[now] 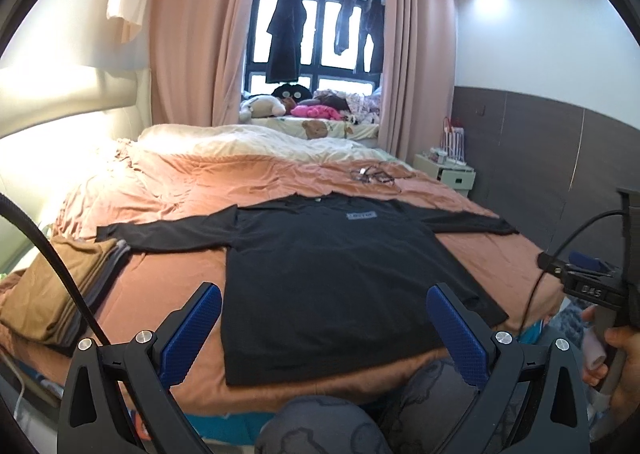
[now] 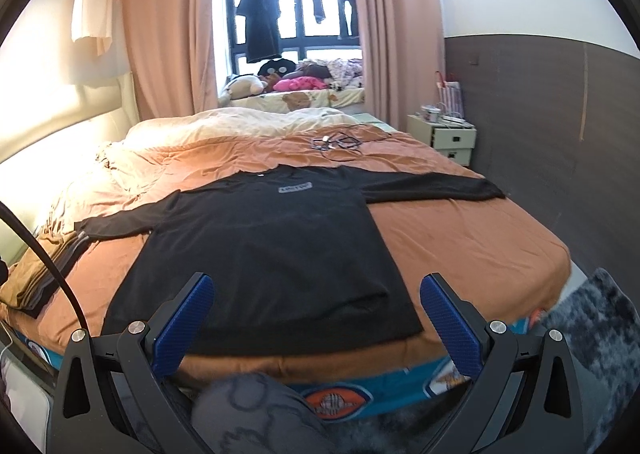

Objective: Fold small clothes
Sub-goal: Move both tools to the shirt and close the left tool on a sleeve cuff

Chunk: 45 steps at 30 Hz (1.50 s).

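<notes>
A: Status of the fold, read from the left side of the bed across?

B: At the left edge lies a stack of folded clothes (image 1: 60, 286), brown on top with grey beneath; judged from its neat edges, that portion is done. The left sleeve (image 1: 168, 228) of the black long-sleeved shirt (image 1: 332, 278) reaches to the stack and, in the right wrist view, appears to overlap its corner. The shirt itself lies flat on the orange bedspread (image 2: 460, 238), collar away from the operator, both sleeves straight out, hem at the near edge. No fold has been made in it; the whole fold remains.

A: Gripper condition?

B: The left gripper (image 1: 324, 330) hangs above the hem with its jaws wide apart, holding nothing. The right gripper (image 2: 316, 318) is likewise spread and empty, near the hem's right corner. Neither touches cloth.

A: Obstructions?

B: A tangle of cables (image 2: 340, 142) lies beyond the collar, apart from the shirt. The right sleeve (image 2: 432, 186) ends near the bed's right edge. The operator's knees are just below the hem. A bedside cabinet (image 2: 444, 134) stands well clear. The stack is the closest concern for the left sleeve.
</notes>
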Motion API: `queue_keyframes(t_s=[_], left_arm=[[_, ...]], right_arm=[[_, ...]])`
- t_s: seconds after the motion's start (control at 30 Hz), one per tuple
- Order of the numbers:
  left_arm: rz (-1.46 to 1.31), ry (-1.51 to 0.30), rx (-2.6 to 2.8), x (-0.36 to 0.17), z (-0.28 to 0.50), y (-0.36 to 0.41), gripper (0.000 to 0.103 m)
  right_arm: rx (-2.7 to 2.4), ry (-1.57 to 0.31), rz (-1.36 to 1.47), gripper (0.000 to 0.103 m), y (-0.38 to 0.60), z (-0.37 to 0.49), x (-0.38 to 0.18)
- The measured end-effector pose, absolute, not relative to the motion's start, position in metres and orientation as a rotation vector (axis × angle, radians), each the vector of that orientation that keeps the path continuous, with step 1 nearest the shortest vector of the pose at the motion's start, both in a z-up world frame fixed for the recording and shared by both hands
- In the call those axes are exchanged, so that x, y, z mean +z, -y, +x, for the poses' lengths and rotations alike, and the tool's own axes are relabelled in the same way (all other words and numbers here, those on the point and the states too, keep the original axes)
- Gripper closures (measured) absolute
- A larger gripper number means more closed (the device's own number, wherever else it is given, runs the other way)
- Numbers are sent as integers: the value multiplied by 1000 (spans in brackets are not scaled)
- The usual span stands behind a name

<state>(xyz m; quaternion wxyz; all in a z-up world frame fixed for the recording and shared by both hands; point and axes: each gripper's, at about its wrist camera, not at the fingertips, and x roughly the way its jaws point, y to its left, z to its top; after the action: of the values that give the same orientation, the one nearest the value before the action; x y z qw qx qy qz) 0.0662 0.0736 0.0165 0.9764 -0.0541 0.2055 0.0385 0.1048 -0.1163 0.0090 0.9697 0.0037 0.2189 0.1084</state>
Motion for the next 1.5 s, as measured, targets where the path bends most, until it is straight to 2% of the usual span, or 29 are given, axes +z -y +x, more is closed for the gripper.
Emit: queue_keyframes(t_s=[0.37, 0.77, 0.93, 1.03, 1.1, 1.17, 1.3, 1.5], left_arm=[[-124, -436, 155, 26, 126, -110, 0], [-235, -504, 264, 6, 193, -199, 0], [-290, -524, 309, -5, 223, -245, 6], [-332, -545, 332, -13, 241, -271, 16], [-366, -565, 337, -19, 254, -289, 23], [-392, -580, 345, -25, 267, -306, 25], [-441, -614, 380, -40, 291, -340, 37], [-485, -691, 440, -68, 322, -384, 38]], right_arm=[[309, -431, 4, 0, 106, 183, 9], [423, -483, -11, 0, 69, 273, 1], [480, -518, 4, 0, 54, 316, -4], [506, -547, 29, 0, 47, 345, -9], [521, -561, 31, 4, 41, 361, -10], [538, -582, 26, 7, 33, 377, -12], [571, -625, 13, 16, 17, 405, -12], [610, -704, 10, 30, -7, 448, -14]])
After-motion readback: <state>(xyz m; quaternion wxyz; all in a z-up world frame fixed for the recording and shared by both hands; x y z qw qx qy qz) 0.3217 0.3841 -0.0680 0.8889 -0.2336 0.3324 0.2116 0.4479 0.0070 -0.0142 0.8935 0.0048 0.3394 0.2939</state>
